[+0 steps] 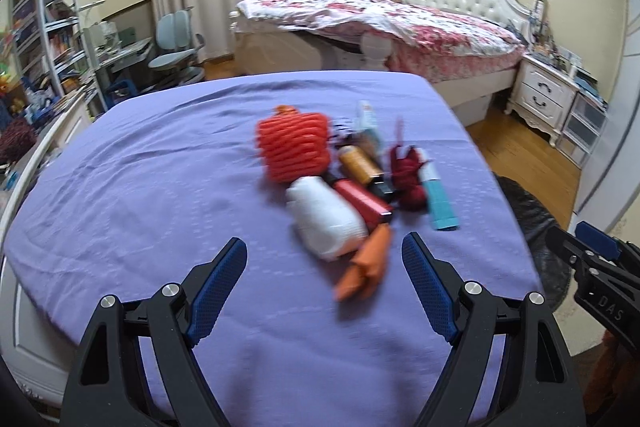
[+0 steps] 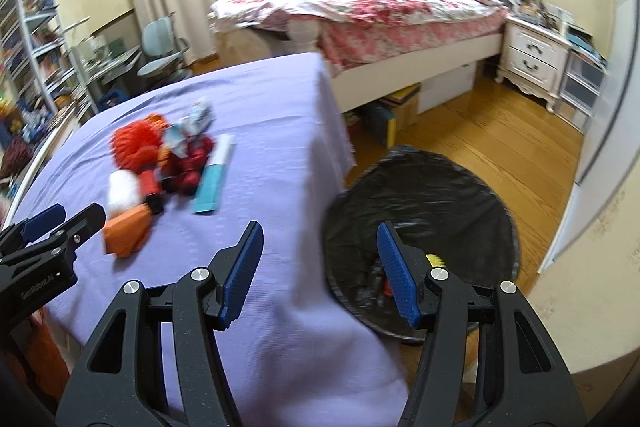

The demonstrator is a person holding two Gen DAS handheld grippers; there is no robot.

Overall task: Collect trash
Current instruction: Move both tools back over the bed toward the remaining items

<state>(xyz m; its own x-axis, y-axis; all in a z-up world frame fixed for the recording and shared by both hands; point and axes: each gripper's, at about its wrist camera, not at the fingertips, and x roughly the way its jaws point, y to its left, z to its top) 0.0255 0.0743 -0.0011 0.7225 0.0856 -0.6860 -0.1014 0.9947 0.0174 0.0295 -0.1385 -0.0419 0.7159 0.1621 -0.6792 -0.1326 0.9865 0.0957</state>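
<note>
Both hand-held grippers are hovering empty. My left hand-held gripper (image 1: 324,263) is standing with its jaws wide apart over the purple tabletop (image 1: 160,187), nothing between its blue pads (image 1: 222,285), pointing down at the trash pile. My right hand-held gripper (image 2: 320,267) is also holding nothing; its jaws are parted and it is straddling the tabletop's right edge, one pad (image 2: 242,273) over the cloth and the other over the bin.

Trash is lying in one tight cluster on the tabletop, right of centre in the left wrist view. Items are reading as follows:
- an orange-red ribbed foam net (image 1: 294,149) at the far side;
- a white wad (image 1: 326,217) just in front of it;
- a folded orange paper piece (image 1: 366,265) nearest my left gripper, touching the white wad;
- a red box-like item (image 1: 362,203) and an amber cylinder (image 1: 360,165) lying side by side;
- a dark red crumpled bundle (image 1: 410,177);
- a teal and white strip (image 1: 440,203) at the right edge of the pile;
- a pale wrapper (image 1: 368,121) at the back, too blurred to identify.

A waste bin lined with a black bag (image 2: 424,195) is standing on the wooden floor (image 2: 500,139) just beside the tabletop's right edge, with a few small items showing in its bottom.
</note>
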